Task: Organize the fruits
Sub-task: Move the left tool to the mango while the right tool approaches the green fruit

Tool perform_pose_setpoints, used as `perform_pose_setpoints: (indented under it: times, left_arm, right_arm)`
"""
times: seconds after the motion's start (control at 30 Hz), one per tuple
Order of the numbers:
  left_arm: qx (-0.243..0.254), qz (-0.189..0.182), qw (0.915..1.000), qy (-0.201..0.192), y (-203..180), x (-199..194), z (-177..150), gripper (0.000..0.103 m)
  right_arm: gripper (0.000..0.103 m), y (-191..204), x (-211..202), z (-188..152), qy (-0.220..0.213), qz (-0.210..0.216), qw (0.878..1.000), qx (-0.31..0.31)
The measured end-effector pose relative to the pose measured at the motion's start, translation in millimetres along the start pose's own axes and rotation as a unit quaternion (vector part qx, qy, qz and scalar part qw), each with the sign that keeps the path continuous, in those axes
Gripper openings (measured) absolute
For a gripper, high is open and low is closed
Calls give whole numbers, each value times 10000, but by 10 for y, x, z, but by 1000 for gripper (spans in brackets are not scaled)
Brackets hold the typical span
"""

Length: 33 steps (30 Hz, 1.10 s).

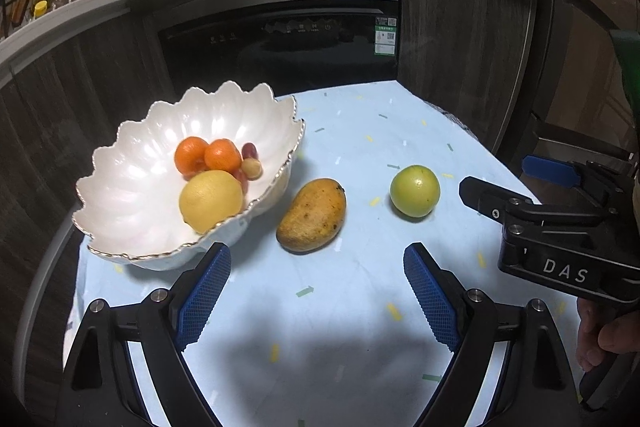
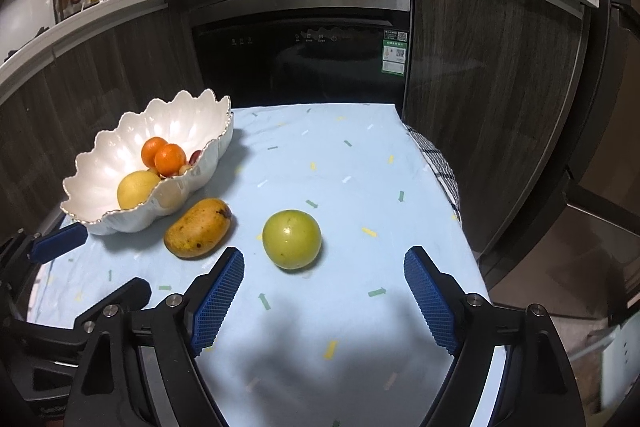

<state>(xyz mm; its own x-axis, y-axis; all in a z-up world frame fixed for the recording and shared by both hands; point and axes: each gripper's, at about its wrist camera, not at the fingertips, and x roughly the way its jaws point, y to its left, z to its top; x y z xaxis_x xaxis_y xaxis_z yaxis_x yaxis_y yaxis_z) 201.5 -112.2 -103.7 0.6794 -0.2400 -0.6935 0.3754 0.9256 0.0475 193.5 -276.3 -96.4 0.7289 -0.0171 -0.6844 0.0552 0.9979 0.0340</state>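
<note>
On the desk (image 1: 360, 327), blue cloth: mango (image 1: 311, 214) just beside white bowl (image 1: 132, 187), green apple (image 2: 291, 239) apart to its right | bowl holds lemon (image 1: 211, 200), two oranges (image 1: 208, 155), grapes (image 1: 251, 163) | left gripper (image 1: 317, 291) jaws apart, empty | right gripper (image 2: 324, 297) jaws apart, empty, near apple
</note>
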Motion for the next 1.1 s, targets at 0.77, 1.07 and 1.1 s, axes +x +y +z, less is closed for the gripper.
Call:
perform_pose_setpoints:
  times: [0.77,1.07,1.1]
  left_arm:
    - [64,-166,9993,317,10,607,-10,76]
    - [116,-100,9989,449,-5,826,40,71]
    - [126,-90,9989,450,-1,842,47,71]
  right_arm:
    - [83,70,397,-45,141,206,9992,-328]
    - [83,58,545,-26,241,299,9987,-332]
    - [83,54,561,-21,252,309,9987,-329]
